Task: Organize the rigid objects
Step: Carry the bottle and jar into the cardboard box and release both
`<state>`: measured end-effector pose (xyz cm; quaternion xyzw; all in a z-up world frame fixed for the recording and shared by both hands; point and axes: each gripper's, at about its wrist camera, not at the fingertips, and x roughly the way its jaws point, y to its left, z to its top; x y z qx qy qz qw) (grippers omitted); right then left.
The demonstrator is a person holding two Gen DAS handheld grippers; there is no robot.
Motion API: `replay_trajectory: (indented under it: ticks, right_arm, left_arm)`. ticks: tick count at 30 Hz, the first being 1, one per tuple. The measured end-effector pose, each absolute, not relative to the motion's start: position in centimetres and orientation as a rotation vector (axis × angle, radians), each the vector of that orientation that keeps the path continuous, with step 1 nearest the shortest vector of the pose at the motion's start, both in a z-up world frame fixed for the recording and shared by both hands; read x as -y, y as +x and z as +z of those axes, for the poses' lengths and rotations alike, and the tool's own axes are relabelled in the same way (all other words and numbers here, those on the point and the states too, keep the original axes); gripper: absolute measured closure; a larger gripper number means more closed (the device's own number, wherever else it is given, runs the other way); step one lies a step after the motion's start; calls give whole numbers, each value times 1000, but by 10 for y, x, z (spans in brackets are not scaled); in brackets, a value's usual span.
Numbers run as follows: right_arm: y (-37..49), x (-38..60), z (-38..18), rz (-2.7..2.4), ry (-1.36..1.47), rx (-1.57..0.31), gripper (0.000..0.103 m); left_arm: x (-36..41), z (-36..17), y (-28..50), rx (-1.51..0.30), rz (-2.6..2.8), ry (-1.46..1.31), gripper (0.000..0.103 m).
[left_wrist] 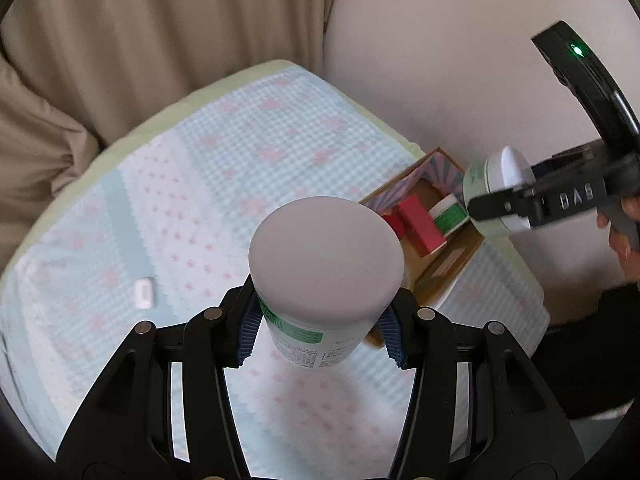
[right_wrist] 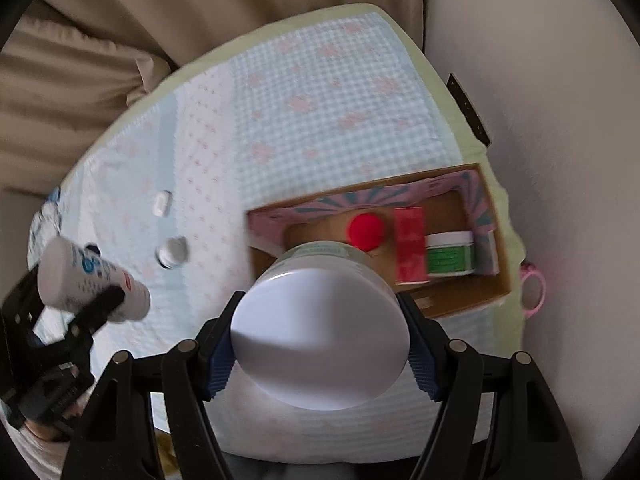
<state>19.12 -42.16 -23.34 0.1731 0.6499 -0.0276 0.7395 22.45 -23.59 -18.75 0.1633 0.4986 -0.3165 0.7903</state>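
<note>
"DAB", prob, on right gripper (left_wrist: 486,210) body; jar labels unreadable

surface cover: pale blue gingham cloth (right_wrist: 320,92) with pink flowers, pale green edging | behind: beige curtain (left_wrist: 160,20) in folds | right: white wall (right_wrist: 560,120) | pink ring-shaped object (right_wrist: 534,288) beside surface edge, unclear

my left gripper (left_wrist: 320,336) points steeply down with its blue pads (left_wrist: 248,334) pressed on a white-lidded bottle (left_wrist: 324,264), while my right gripper (right_wrist: 320,360) tilts down too, pads (right_wrist: 422,364) clamped on a white-lidded jar (right_wrist: 320,332), my hand (left_wrist: 618,236) behind it.
</note>
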Motion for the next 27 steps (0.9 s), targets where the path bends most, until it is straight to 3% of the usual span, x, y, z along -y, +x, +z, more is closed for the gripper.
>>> replay_trajectory:
  ticks: [14,27]
  right_arm:
    - [190,473,-331,124,249,-1506,35]
    - [181,460,-390,273,123,-1439,35]
  left_arm:
    - [337,-294,261,-1251,-587,350,56]
    - [357,-380,294,-1395,-539,389,56]
